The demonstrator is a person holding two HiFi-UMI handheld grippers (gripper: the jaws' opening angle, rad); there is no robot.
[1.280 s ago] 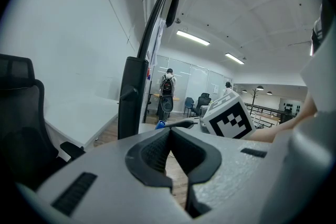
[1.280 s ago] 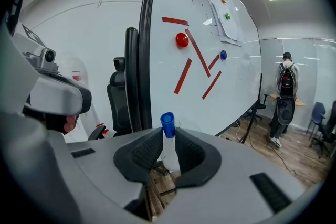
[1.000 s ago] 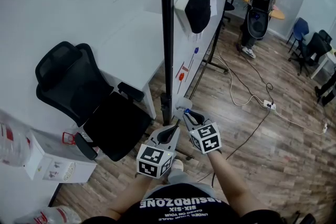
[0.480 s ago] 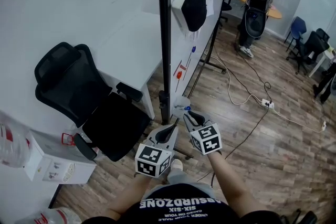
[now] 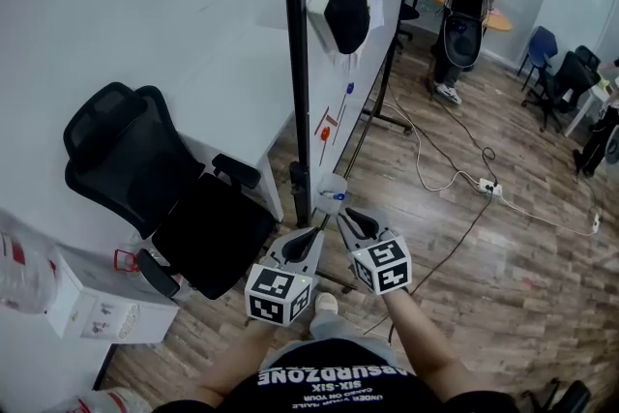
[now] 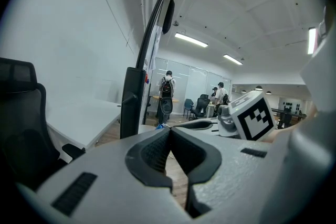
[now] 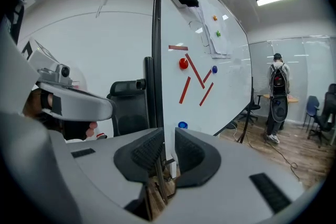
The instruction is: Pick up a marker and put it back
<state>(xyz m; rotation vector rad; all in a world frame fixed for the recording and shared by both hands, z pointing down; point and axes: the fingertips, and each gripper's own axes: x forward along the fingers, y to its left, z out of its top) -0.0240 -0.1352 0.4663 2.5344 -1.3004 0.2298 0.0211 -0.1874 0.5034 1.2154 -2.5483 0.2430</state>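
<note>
Fingers of the left gripper are pressed together; those of the right gripper stand slightly spread, holding nothing. A blue-capped thing at the foot of the whiteboard, mid-frame in the head view, may be the marker, so the pickup looks not yet done.

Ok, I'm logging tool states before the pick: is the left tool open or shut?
Shut. In the left gripper view the left tool has its pads meeting at the tips, with nothing between them.
</note>
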